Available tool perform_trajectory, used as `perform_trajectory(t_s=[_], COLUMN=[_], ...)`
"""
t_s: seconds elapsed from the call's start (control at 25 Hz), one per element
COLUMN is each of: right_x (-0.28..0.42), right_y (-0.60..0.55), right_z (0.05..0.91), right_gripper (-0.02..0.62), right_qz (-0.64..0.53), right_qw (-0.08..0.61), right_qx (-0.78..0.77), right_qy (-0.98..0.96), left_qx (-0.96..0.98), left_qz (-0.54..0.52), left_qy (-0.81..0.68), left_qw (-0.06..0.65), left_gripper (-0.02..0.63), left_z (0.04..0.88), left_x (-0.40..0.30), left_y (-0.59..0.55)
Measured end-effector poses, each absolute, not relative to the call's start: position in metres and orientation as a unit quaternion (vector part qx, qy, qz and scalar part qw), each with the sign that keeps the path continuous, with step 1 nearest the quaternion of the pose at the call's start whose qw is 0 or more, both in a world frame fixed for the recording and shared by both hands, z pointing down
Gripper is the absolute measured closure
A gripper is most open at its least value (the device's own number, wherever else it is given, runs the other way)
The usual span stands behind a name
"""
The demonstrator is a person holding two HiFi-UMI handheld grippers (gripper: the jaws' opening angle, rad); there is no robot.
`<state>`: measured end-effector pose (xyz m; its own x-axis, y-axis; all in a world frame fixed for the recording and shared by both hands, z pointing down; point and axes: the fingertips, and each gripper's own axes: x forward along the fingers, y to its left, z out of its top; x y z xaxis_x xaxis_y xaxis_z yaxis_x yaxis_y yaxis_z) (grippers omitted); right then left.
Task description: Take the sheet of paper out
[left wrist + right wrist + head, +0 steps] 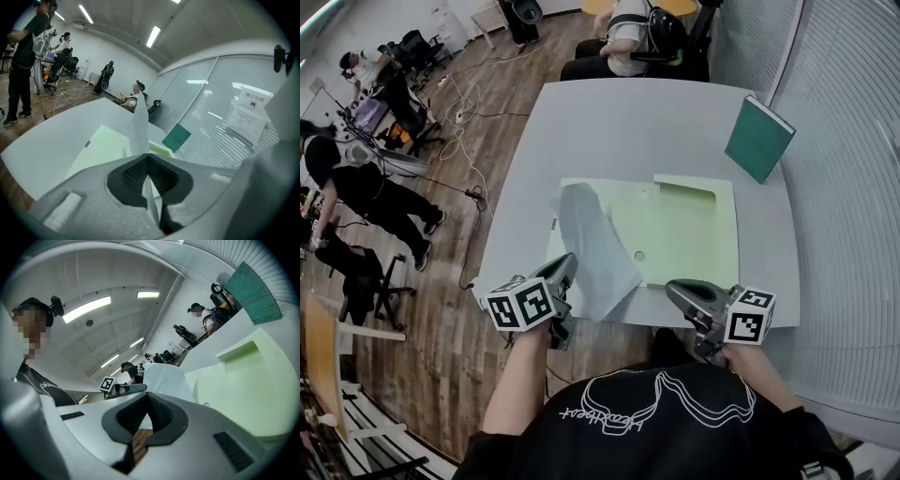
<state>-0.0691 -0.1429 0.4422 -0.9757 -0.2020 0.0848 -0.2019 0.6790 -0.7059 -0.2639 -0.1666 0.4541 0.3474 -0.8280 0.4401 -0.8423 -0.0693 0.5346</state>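
A white sheet of paper [595,248] hangs curled above the open pale green folder [684,230] on the grey table [628,122]. My left gripper [567,267] is shut on the sheet's near left edge and holds it off the folder. In the left gripper view the sheet [139,126] rises edge-on from between the shut jaws of the left gripper [148,155]. My right gripper [675,291] hovers at the table's near edge, by the folder's right part, shut with nothing in it. The right gripper view shows the right gripper [147,395], the sheet [166,378] and the folder [243,385].
A dark green book [759,138] lies at the table's far right corner. A person sits on a chair at the far edge [628,37]. People, office chairs and cables fill the wooden floor at left [384,187]. A glass wall with blinds [853,187] runs along the right.
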Motion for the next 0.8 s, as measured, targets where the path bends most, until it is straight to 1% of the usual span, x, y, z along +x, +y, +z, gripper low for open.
perform_trajectory(t_s=[0.4,0.56,0.8], right_x=[-0.081,-0.081,-0.079], right_y=[-0.103,-0.091,-0.075], right_z=[0.436,0.427,0.417], right_gripper=[0.586,0.586,0.586], right_qz=[-0.36,-0.347,-0.303], right_qw=[0.01,0.018,0.0], right_qx=[-0.114,-0.122,-0.132], right_qy=[0.926,0.93,0.944], left_qx=[0.777,0.788,0.812], left_qz=[0.0,-0.009,-0.026], left_qy=[-0.539,-0.526,-0.486], left_qw=[0.325,0.318,0.323], left_gripper=[0.592,0.592,0.592], left_z=[0.417,0.407,0.398], left_x=[-0.246,-0.24,-0.219], left_y=[-0.111,-0.088,-0.062])
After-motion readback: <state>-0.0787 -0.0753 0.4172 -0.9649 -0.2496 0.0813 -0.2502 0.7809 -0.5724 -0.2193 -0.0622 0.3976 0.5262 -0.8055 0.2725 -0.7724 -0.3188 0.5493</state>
